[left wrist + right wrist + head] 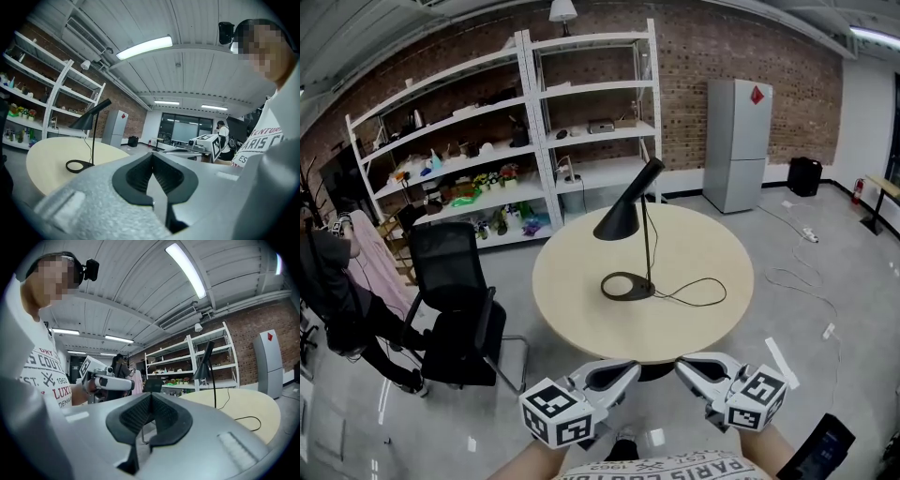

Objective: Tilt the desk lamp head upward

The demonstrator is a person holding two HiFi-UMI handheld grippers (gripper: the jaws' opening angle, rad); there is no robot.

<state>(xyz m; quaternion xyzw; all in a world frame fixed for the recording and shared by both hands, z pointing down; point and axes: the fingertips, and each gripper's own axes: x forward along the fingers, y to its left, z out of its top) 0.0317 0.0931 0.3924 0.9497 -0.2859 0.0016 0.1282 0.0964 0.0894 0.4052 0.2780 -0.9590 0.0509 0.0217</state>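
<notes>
We hold our left gripper (628, 369) and right gripper (684, 367) side by side by the near edge of the round desk (572, 291). Both have their fingers pressed together, with nothing in them. The desk top is mostly bare. A black chair (455, 300) stands at its left. The black desk lamp (643, 234) stands in the middle on a ring base (628, 286). Its cone head (619, 222) tips down to the left.

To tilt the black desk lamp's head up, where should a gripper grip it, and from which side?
Probably the lamp head, across the slim upper half of its cone: the mouth flares too wide for the fingers. Come from the table's near edge, as the cone slopes down to the left, clear of the thin stem on its right.
</notes>
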